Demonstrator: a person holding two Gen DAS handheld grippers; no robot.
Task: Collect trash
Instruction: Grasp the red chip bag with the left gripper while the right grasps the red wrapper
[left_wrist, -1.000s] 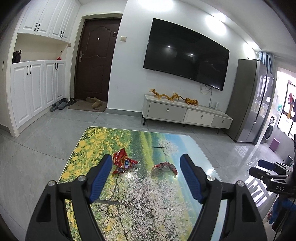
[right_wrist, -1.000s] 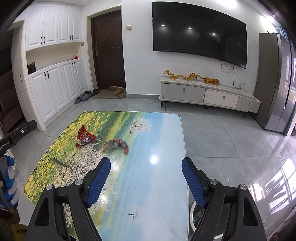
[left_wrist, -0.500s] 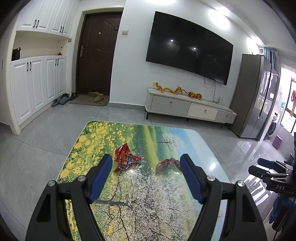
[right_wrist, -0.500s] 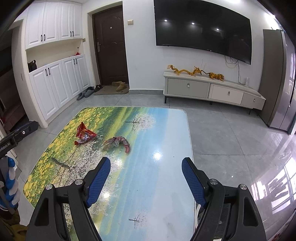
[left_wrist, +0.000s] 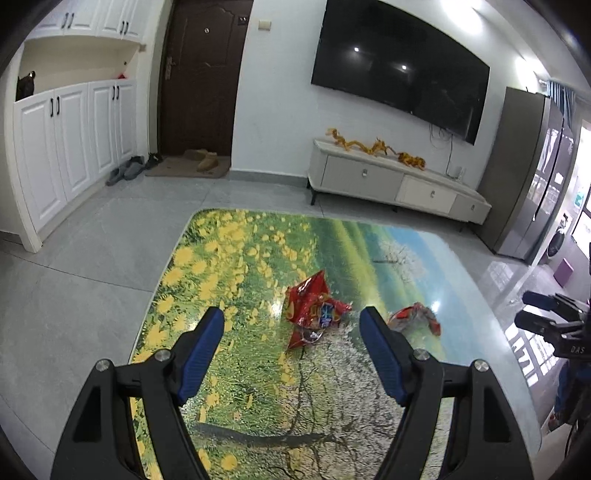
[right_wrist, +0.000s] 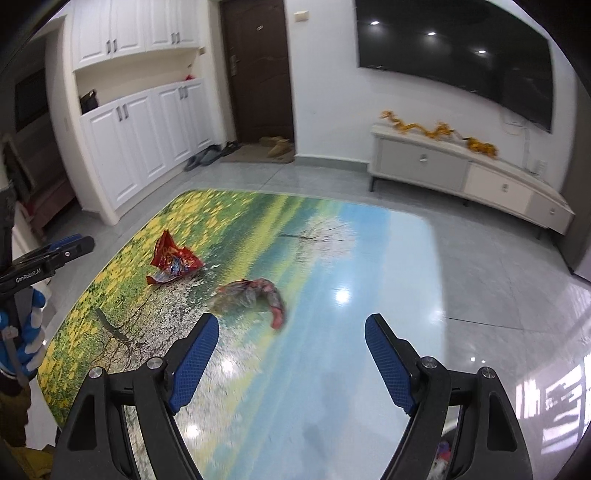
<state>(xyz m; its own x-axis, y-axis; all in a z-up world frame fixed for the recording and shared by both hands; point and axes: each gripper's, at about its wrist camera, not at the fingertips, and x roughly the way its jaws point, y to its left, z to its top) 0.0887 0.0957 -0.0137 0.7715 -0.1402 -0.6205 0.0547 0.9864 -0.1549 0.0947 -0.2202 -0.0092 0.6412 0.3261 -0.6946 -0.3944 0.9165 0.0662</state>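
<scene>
Since the previous frames both of my grippers have closed in on the table (left_wrist: 173, 266): the two wrappers sit larger and lower in each wrist view. My left gripper (left_wrist: 291, 326) has its jaws spread wide, nothing between them. Seen from the left wrist, the red snack bag (left_wrist: 314, 310) lies flat on the printed tabletop, just ahead of the fingertips and framed between them. The crumpled wrapper (left_wrist: 415, 317) lies near it on the right, partly hidden behind the right blue pad (left_wrist: 380, 354).

My right gripper (right_wrist: 291, 332) is likewise wide apart and empty. From the right wrist, the crumpled wrapper (right_wrist: 255, 295) sits just ahead of the left pad, the red snack bag (right_wrist: 173, 262) farther off to the left; the two are apart, not touching. This view is motion-blurred.

Containers: at the lower right edge of the right wrist view, beside the table (right_wrist: 424, 332), something pale with coloured bits in it shows between the gripper arms; I cannot tell what it is.
</scene>
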